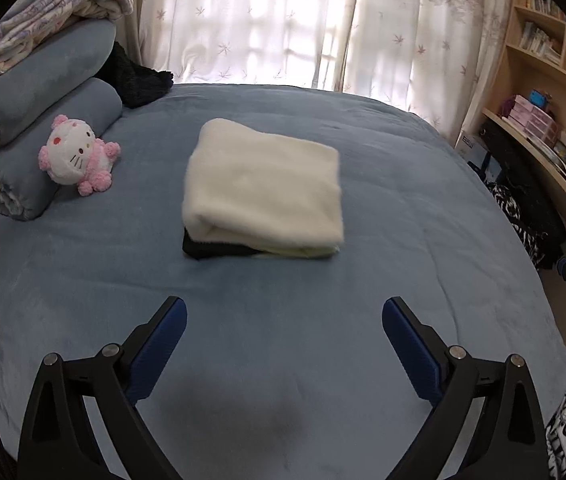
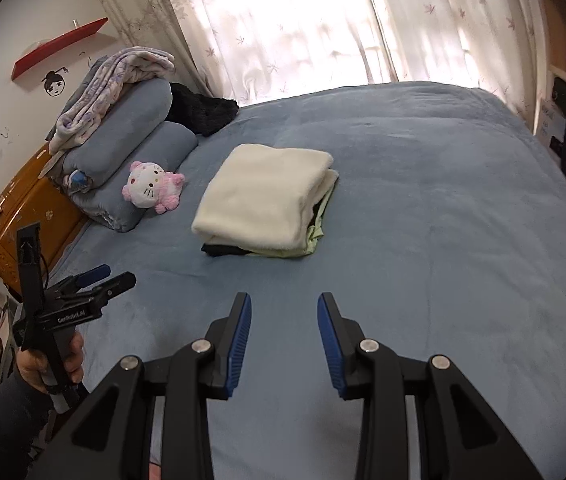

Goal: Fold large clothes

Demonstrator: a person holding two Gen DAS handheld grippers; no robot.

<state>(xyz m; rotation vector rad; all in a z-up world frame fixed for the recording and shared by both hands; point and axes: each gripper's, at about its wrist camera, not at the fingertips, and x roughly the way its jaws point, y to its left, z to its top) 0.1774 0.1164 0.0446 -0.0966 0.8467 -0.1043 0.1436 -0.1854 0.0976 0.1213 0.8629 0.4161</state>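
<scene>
Two grippers empty | left gripper marked "GenRobot.AI", perhaps | cream garment folded

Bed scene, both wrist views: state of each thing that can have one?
Cream garment: folded, lying on the bed, nothing gripping it.
Black garment: folded underneath, edge showing.
Left hand-held gripper: open wide, empty.
Right hand-held gripper: partly open, empty.
Plush toy: leaning against the rolled blue bedding.
Curtains: drawn.
</scene>
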